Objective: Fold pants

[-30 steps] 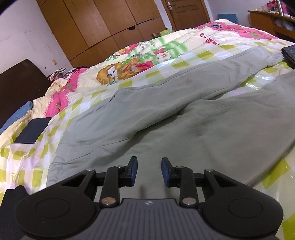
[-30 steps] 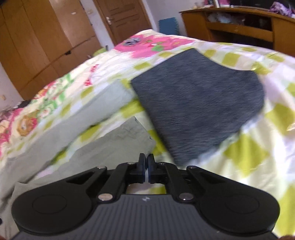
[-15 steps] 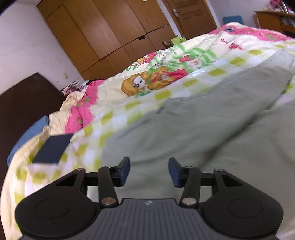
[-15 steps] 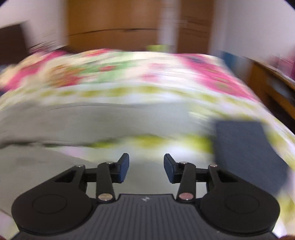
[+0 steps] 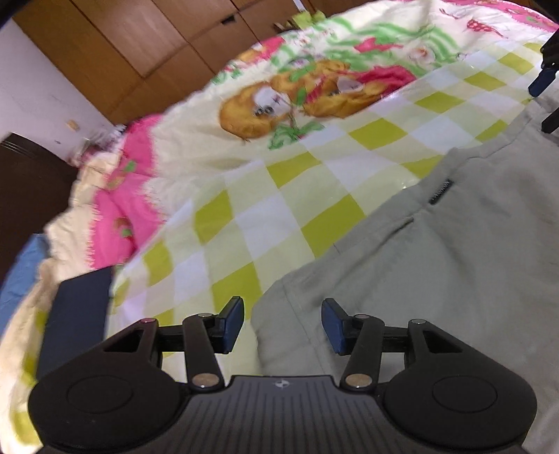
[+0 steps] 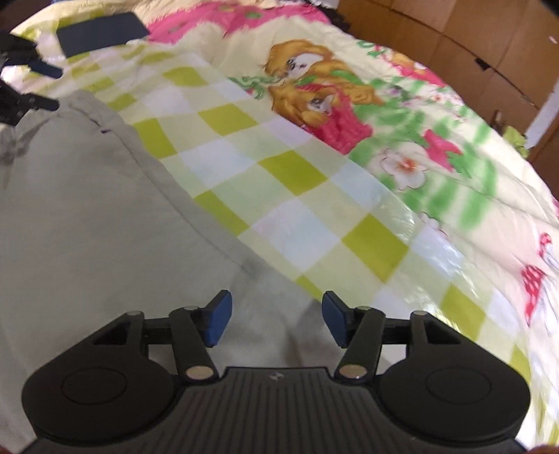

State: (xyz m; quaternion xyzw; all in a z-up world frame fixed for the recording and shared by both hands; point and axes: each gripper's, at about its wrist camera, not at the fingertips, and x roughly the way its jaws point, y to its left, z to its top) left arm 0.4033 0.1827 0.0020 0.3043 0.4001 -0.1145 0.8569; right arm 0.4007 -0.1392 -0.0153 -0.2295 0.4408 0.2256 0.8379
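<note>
Both grippers over the far edge of the pants (image 5: 454, 265), which lie flat on the quilt (image 5: 314, 167). Left gripper (image 5: 282, 323) is open, nothing pinched; the pants' corner sits below the gap, left finger over bare quilt. Right gripper (image 6: 275, 318) has just been opening and now stands apart with pants fabric under it, not clamped.

Risks:
- Left straddles the pants' corner, so a close here could catch quilt along with pants, or only a sliver of hem that slips on the lift.
- Right sits inboard of the pants' edge (flat cloth, no fold to bite), so it may pinch one layer only and the fold goes skewed.
- The two grips at uneven spots along the edge would give a crooked fold line.

Can't see: the pants' near side, the legs and the waistband end, all cut off. Frames are motion-blurred. How many layers lie at the edge is unclear. The dark flat thing (image 6: 101, 33) beyond the pants' corner is unidentifiable.
</note>
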